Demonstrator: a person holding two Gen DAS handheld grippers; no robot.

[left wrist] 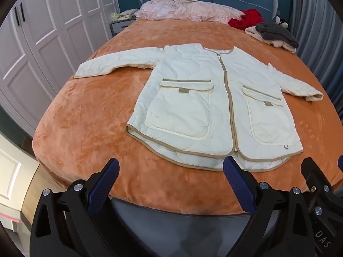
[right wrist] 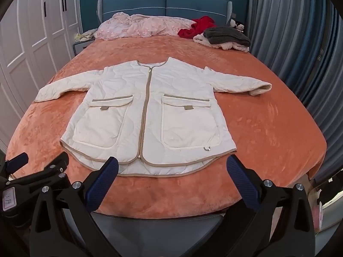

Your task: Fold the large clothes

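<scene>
A cream quilted jacket (left wrist: 205, 107) (right wrist: 148, 115) with tan trim, a closed zip and two large front pockets lies flat, front up, on the orange bed cover (left wrist: 90, 115) (right wrist: 268, 132). Both sleeves are spread out to the sides. My left gripper (left wrist: 171, 167) hovers open over the foot of the bed, just short of the jacket's hem, nothing between its blue pads. My right gripper (right wrist: 172, 165) is open too, its fingertips near the hem, touching nothing. The left gripper's finger (right wrist: 53, 167) shows at the right wrist view's lower left.
At the head of the bed lie a pink quilt (left wrist: 184, 10) (right wrist: 141, 26), a red garment (left wrist: 246, 19) (right wrist: 199, 27) and a grey and cream pile (left wrist: 274, 35) (right wrist: 225, 37). White wardrobe doors (left wrist: 42, 42) stand left, grey curtains (right wrist: 289, 42) right.
</scene>
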